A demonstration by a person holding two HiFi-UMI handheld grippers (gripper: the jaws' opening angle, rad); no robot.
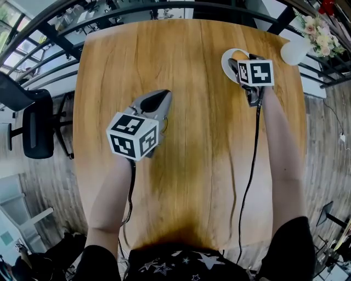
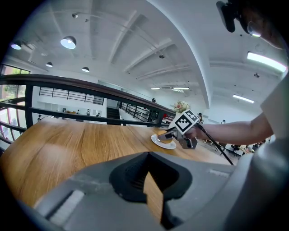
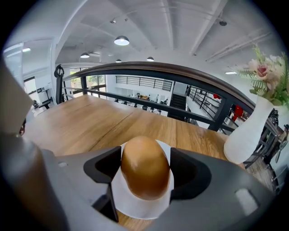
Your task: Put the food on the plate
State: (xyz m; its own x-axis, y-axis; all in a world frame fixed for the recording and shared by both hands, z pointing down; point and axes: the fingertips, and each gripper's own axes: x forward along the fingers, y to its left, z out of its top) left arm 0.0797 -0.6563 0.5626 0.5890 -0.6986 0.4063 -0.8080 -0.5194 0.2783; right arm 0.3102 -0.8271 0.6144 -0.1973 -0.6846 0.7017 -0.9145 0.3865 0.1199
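A golden-brown bread roll sits between the jaws of my right gripper, both pads against its sides, directly over a small white plate. I cannot tell whether the roll rests on the plate. In the head view the right gripper is at the table's far right, covering most of the plate. The left gripper view shows the plate and roll from the side. My left gripper hovers over the table's middle left, its jaws together and holding nothing.
A white vase of flowers stands at the far right corner, close to the plate, also seen as the vase. A black railing runs round the wooden table. A dark chair stands off to the left.
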